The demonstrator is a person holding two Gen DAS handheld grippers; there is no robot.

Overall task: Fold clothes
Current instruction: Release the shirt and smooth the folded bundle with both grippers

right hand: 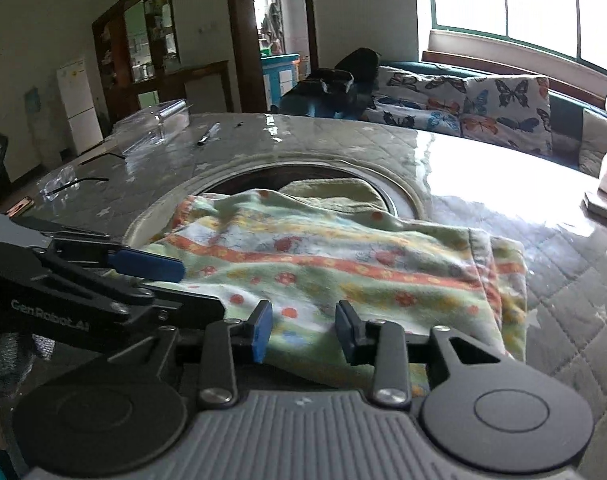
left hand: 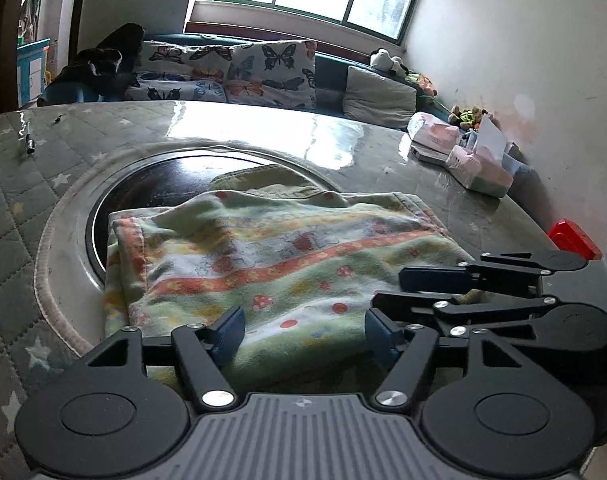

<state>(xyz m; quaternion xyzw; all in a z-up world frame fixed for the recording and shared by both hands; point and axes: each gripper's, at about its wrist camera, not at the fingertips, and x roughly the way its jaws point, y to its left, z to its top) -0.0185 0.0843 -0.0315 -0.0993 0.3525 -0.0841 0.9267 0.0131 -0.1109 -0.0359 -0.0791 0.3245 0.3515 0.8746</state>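
Note:
A folded, pale green garment with orange stripes and red dots lies on the round table, partly over its dark glass turntable; it also shows in the right wrist view. My left gripper is open, its blue pads just above the garment's near edge. My right gripper is open over the same near edge, with cloth between its jaws but not pinched. Each gripper shows side-on in the other's view: the right one and the left one.
The table has a quilted grey cover under clear film. Tissue packs and a red object sit at its right. A pen and clear plastic box lie far left. A sofa with butterfly cushions stands behind.

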